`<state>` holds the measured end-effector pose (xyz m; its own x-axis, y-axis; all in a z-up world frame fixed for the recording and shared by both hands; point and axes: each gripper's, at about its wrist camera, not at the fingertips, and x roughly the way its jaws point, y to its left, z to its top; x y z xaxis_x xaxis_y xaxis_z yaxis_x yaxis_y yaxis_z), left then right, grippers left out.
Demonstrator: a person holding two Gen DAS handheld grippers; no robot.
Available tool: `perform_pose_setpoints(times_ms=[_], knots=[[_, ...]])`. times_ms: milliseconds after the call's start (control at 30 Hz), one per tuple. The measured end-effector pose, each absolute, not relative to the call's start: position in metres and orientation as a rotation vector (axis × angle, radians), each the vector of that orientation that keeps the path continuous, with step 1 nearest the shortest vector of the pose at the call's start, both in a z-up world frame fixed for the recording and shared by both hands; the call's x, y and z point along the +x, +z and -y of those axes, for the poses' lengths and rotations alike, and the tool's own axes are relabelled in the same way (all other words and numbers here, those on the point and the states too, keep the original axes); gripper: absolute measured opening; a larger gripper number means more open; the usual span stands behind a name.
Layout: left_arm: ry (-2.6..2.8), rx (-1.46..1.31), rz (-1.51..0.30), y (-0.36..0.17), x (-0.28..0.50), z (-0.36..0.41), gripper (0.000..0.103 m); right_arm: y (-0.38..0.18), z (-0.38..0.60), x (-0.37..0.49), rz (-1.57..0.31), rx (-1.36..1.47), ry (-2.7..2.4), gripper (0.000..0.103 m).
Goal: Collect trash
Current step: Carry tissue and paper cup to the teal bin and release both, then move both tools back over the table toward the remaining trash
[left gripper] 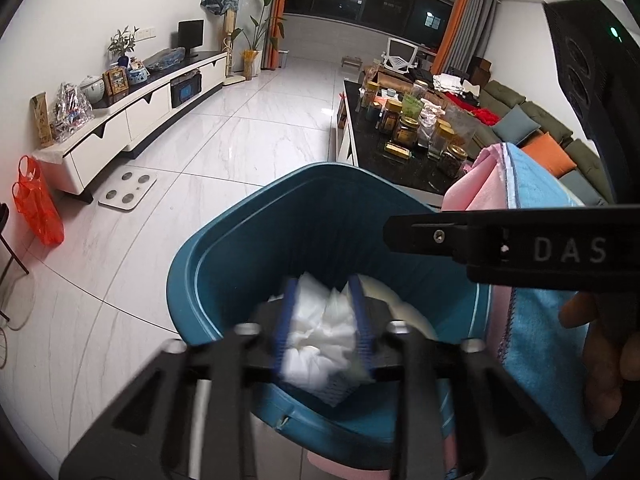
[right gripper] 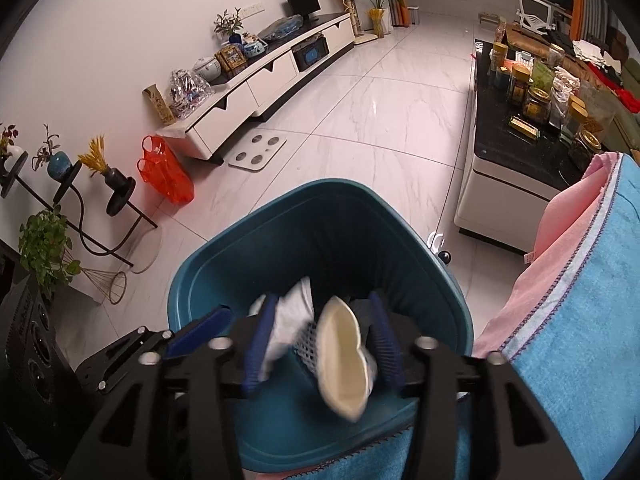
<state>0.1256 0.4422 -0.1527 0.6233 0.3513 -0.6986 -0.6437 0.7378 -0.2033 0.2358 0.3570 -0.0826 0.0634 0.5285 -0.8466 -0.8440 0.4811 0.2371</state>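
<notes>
Above the open mouth of a teal trash bin (left gripper: 224, 264), the left claw (left gripper: 325, 336) points steeply down, its blue pads (left gripper: 285, 328) parted on either side of a crumpled white tissue wad (left gripper: 320, 332). Blur hides whether the pads press on the wad. Just to its right, the right claw (right gripper: 320, 344) hangs over the same bin (right gripper: 224, 280) with its blue fingers (right gripper: 262, 344) standing apart. Between them tilts a cream-coloured, bean-shaped piece of trash (right gripper: 344, 360), clear of the left finger and close to the right one; a white scrap (right gripper: 294, 316) lies beside it against the left finger. Both pieces look motion-blurred.

Outside the bin, a pink cloth (right gripper: 560, 232) and a blue towel (right gripper: 592, 288) hang along its right side. Beyond lies a white marble-patterned floor (left gripper: 248, 136) with a white bathroom scale (left gripper: 128, 191) and an orange plastic bag (left gripper: 38, 204). A dark tabletop (left gripper: 400, 168) crowded with jars (left gripper: 406, 132) stands to the right, and a long white TV cabinet (left gripper: 132, 116) runs along the left wall.
</notes>
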Motion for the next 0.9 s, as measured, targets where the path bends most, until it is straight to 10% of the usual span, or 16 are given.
perform_pose_setpoints(times_ms=[433,900], knots=[[0.714,-0.407,-0.506,-0.089,0.059,-0.416,0.095,-0.028,-0.305,0.228,-0.899,-0.205,1.092,0.066],[0.727,-0.372,-0.303,-0.009,-0.030,-0.334,0.097,0.017,-0.195,0.189,-0.595,-0.138,1.003,0.096]])
